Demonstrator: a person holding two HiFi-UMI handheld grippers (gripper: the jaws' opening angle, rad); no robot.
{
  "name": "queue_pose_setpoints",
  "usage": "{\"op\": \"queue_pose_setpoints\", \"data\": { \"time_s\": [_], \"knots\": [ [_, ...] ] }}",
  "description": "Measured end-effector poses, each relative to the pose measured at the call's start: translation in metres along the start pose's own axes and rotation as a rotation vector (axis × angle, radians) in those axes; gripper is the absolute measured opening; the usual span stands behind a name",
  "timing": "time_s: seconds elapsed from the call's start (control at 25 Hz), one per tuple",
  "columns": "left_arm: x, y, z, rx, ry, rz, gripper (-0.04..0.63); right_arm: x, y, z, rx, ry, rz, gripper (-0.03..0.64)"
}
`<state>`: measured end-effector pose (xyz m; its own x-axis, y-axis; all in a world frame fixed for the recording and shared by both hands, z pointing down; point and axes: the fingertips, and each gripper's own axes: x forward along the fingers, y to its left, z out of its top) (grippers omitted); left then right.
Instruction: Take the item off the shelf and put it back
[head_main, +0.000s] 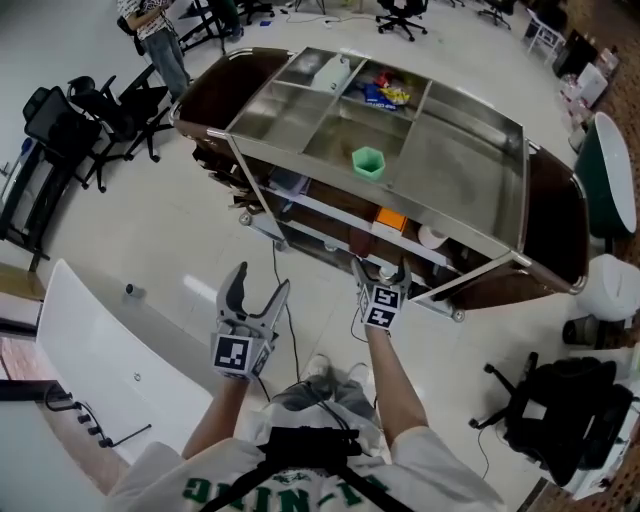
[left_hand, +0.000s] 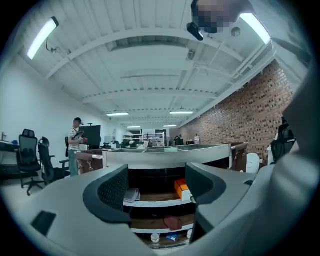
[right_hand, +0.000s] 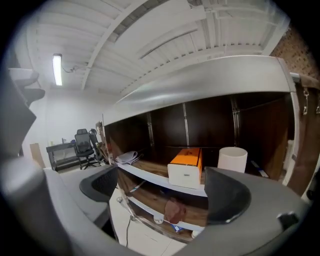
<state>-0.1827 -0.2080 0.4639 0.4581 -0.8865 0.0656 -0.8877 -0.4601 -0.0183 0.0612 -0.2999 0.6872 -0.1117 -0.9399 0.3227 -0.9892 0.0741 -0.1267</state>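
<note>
Box (right_hand: 186, 167), orange and white, on shelf (right_hand: 151, 166); print illegible.

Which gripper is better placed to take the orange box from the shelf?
Probably the right gripper. It is close to the shelf, its jaws stand open and empty, and the orange box lies straight ahead, in line with them. The left gripper is also open but sits farther back.

The box (right_hand: 186, 167) sits on the shelf (right_hand: 150, 177). A cup (right_hand: 232, 159) stands just right of it, and papers (right_hand: 126, 157) lie far left. A cloth (right_hand: 172, 210) lies one shelf down.
</note>
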Motion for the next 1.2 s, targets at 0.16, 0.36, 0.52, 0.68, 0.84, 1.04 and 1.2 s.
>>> {"op": "queue_pose_setpoints", "data": {
  "time_s": [0.16,0.36,0.52,0.68,0.84,1.04,1.2],
  "knots": [
    [-0.006,0.021,-0.020,0.059,0.016,0.035,0.334,0.035,-0.016,-0.005,0.028,0.017,-0.061,0.580],
    [-0.001,0.026,-0.019,0.025,0.040,0.054,0.334,0.074,-0.038,-0.007,0.047,0.041,-0.122,0.578],
    [-0.003,0.035,-0.033,0.058,0.043,0.069,0.334,0.099,-0.052,-0.007,0.058,0.074,-0.166,0.577],
    [-0.004,0.033,-0.029,0.011,0.045,0.087,0.334,0.121,-0.061,-0.013,0.062,0.105,-0.183,0.577],
    [-0.006,0.033,-0.029,-0.032,0.074,0.102,0.334,0.133,-0.075,-0.015,0.047,0.149,-0.181,0.574],
    [-0.004,0.034,-0.028,-0.030,0.067,0.110,0.335,0.154,-0.081,-0.035,0.077,0.242,-0.146,0.520],
    [-0.004,0.033,-0.025,-0.010,0.047,0.111,0.334,0.149,-0.081,-0.034,0.088,0.285,-0.125,0.477]
  ]
}}
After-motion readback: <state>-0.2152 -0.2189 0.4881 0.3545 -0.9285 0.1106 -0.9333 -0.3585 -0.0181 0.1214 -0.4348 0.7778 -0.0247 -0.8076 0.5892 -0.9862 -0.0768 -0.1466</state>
